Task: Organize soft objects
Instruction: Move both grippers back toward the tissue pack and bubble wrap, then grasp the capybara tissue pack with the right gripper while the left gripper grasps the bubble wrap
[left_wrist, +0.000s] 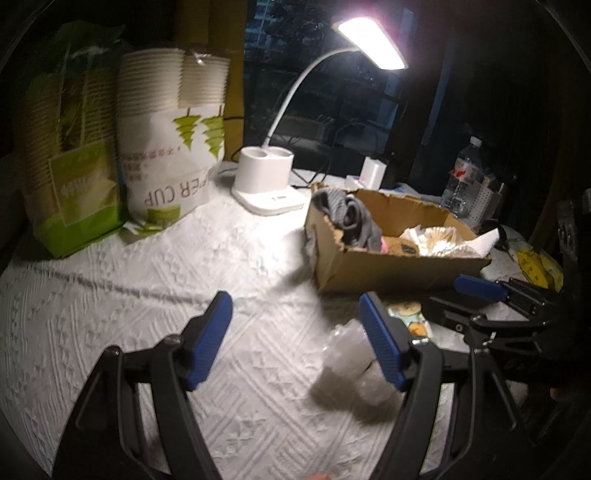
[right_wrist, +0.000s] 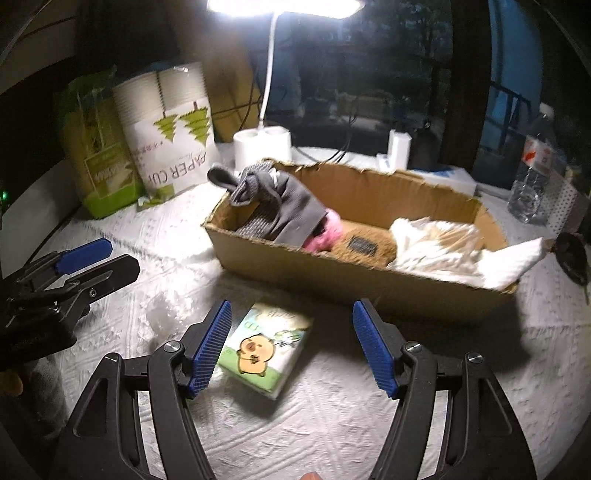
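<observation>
Dimly lamp-lit white textured tablecloth (left_wrist: 110, 314), dark window (left_wrist: 332, 92), cardboard box (right_wrist: 332, 280), both grippers open, empty.

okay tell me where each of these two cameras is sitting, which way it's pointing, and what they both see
Left wrist: rides on the left claw, looking forward and down over the white cloth at a clear plastic bag; its own open fingers show, with the right claw at right.
Right wrist: rides on the right claw, facing down at a tissue pack; its open fingers show, with the left claw at left.
Shared: cardboard box, desk lamp, paper cup bags.
</observation>
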